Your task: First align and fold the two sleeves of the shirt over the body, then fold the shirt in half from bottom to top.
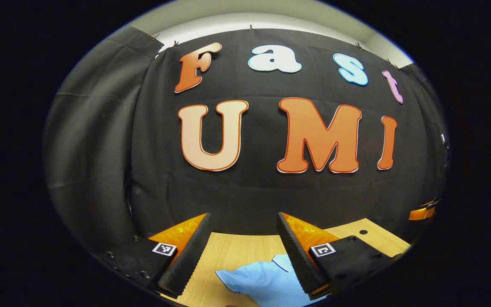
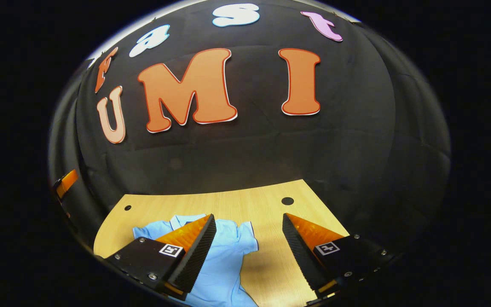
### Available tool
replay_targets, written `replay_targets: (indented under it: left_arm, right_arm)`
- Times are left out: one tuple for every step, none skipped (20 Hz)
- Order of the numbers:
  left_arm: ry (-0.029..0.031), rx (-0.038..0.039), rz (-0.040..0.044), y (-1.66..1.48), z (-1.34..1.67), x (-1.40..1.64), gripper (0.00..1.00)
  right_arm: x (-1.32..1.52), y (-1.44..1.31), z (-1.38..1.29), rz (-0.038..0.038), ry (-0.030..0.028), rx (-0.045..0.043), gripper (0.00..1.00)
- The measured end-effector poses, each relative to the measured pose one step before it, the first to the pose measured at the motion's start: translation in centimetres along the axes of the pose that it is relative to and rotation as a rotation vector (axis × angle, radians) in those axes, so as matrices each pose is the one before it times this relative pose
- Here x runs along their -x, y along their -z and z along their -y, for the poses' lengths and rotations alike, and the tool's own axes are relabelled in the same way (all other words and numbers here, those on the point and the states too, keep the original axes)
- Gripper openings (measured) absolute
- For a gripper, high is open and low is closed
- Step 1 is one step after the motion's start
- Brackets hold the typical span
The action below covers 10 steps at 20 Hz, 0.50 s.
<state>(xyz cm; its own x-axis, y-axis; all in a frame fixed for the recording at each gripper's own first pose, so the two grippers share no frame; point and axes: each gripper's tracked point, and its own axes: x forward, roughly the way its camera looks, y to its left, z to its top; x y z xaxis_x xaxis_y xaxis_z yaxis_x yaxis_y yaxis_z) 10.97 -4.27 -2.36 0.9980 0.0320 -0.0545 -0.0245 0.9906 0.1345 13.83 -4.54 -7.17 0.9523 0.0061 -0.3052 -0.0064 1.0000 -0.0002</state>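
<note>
A light blue short-sleeved shirt (image 2: 224, 260) lies flat on the wooden table (image 2: 237, 204), collar toward the far edge, one sleeve spread to each side. In the right gripper view my right gripper (image 2: 249, 251) hangs open above the shirt's right sleeve and the bare wood beside it, holding nothing. In the left gripper view my left gripper (image 1: 243, 251) is open too, raised over the table, with a sleeve of the shirt (image 1: 262, 279) showing low between its fingers. Most of the shirt's lower body is hidden below both views.
The table has small dark holes (image 2: 287, 201) near its far corners. The black cloth wall (image 2: 245, 145) rises right behind the table's far edge. In the left gripper view an orange piece (image 1: 421, 212) shows at the far right by the wall.
</note>
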Motion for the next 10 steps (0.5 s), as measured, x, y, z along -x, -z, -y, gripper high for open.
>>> replay_targets:
  left_arm:
    - [0.00322,0.00560,-0.00490,0.196,-0.121,-0.091,0.99]
    - [-0.00024,0.00160,-0.00678,0.165,-0.196,-0.090,0.99]
    - [-0.00243,-0.00055,-0.00613,0.318,-0.315,-0.018,0.99]
    - [-0.00006,-0.00091,-0.00393,0.136,-0.202,0.023,0.99]
    - [0.00160,0.00115,-0.00409,0.120,-0.137,-0.013,0.99]
    - [-0.00019,0.00522,-0.00565,0.212,-0.175,-0.038,0.99]
    - [-0.00172,0.00549,-0.00250,0.006,-0.241,0.031,0.99]
    - [-0.00263,0.00348,-0.00176,0.032,-0.287,-0.088,0.99]
    - [-0.00424,0.00185,-0.00089,0.031,-0.290,0.013,0.99]
    - [-0.00519,0.00077,-0.00109,0.006,-0.304,-0.022,0.99]
  right_arm:
    - [-0.762,0.273,0.101,-0.02684,0.00309,-0.00595,0.97]
    - [-0.981,0.361,-0.074,-0.03320,-0.00126,-0.01240,1.00]
    - [-1.175,0.388,-0.169,-0.03702,-0.01232,-0.00920,0.97]
    - [-1.435,0.720,0.051,-0.04253,-0.00519,0.00085,0.97]
    - [-1.650,0.541,0.175,-0.04204,0.00246,0.00723,0.97]
    - [-1.630,0.766,0.193,-0.04277,0.00343,0.00190,0.97]
    - [-1.458,0.603,0.000,-0.04321,-0.00104,0.00112,0.98]
    - [-1.740,0.588,0.002,-0.04676,0.00410,0.00345,0.97]
    - [-1.698,0.522,0.091,-0.04026,0.00521,-0.00214,0.97]
    - [-1.579,0.574,0.057,-0.03830,0.00613,0.00134,0.98]
